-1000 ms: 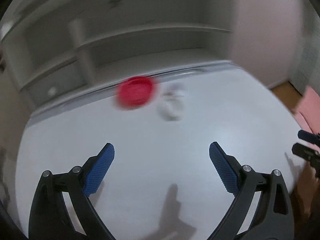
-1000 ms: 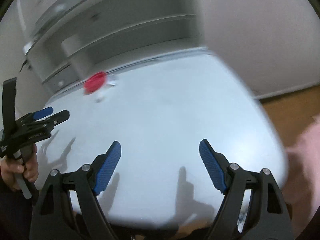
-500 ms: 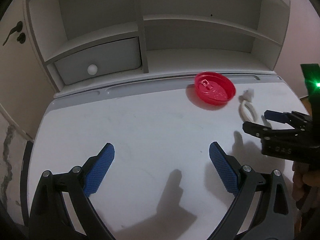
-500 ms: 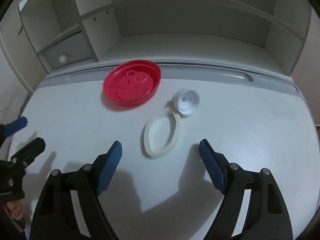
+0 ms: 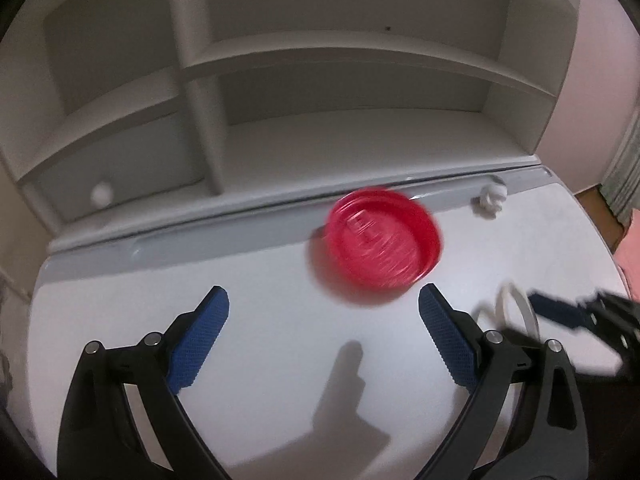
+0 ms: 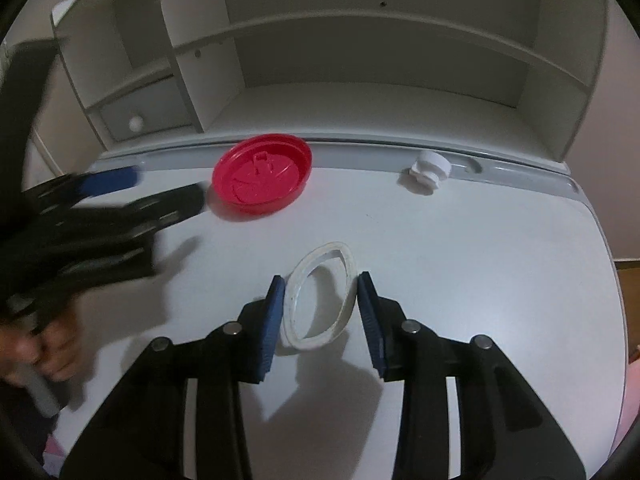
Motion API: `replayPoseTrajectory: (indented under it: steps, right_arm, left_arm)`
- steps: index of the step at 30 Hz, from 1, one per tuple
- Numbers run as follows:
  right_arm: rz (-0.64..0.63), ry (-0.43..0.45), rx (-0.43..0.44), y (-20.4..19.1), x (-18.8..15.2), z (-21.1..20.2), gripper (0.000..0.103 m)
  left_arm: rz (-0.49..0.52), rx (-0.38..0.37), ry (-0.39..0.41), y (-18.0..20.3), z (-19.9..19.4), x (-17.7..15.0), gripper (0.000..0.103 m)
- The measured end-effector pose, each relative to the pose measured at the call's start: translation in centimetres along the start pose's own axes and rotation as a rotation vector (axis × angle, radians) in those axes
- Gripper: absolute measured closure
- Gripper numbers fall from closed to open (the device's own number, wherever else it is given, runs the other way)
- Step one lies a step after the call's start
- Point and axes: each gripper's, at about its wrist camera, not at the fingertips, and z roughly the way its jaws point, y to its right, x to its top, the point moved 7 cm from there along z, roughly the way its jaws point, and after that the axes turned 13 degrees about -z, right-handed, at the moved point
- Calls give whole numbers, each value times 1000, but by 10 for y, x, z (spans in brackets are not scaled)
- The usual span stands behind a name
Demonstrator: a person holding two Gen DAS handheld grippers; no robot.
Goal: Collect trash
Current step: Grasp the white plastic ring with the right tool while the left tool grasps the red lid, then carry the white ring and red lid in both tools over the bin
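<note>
A red plastic lid [image 5: 383,240] lies near the back of the white desk; it also shows in the right wrist view [image 6: 262,173]. A white plastic ring [image 6: 320,295] lies on the desk between the fingers of my right gripper [image 6: 322,292], whose jaws are narrowed around it, the left pad touching. A small white cap [image 6: 430,168] sits by the desk's back groove, also in the left wrist view [image 5: 491,199]. My left gripper [image 5: 323,309] is open and empty, just in front of the red lid.
A white hutch [image 6: 360,60] with shelves and a small drawer [image 6: 132,114] stands along the back of the desk [image 6: 480,260]. The desk's right edge drops to a wooden floor [image 6: 628,272].
My right gripper has moved forward and narrowed around the white ring. My left gripper has moved closer to the red lid. The white cap now sits apart from the ring, by the groove.
</note>
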Motion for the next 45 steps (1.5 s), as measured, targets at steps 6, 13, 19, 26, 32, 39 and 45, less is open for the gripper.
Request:
replayPoseTrajectory:
  steps: [6,13,19,26,32,39,45]
  right_arm:
    - [6,-3,11,2,-20,-26,66]
    - [14,-11,-16,7,-40,-44,66]
    - [44,-12,-34,13,-51,-57,66]
    - [94,15,-73,24,-73,-93,66]
    - [212,47,-156,62,-132,-150,66]
    - [455,32,-321,138,-263,-226,66]
    - [653,-9,-483,188,-389,-282,66]
  left_arm:
    - [47,-21,-23,32,28,13,9]
    - [117,21,-24,50,52,17,9]
    - [104,41,-69,45,68,14,9]
    - [20,5,-75,30,61,16,24]
    - [66,-25,-9,60,4,-4,24]
    - [267,-236,67,177,-100,-81,24]
    - [515,-498,75,312,-175,-190,24]
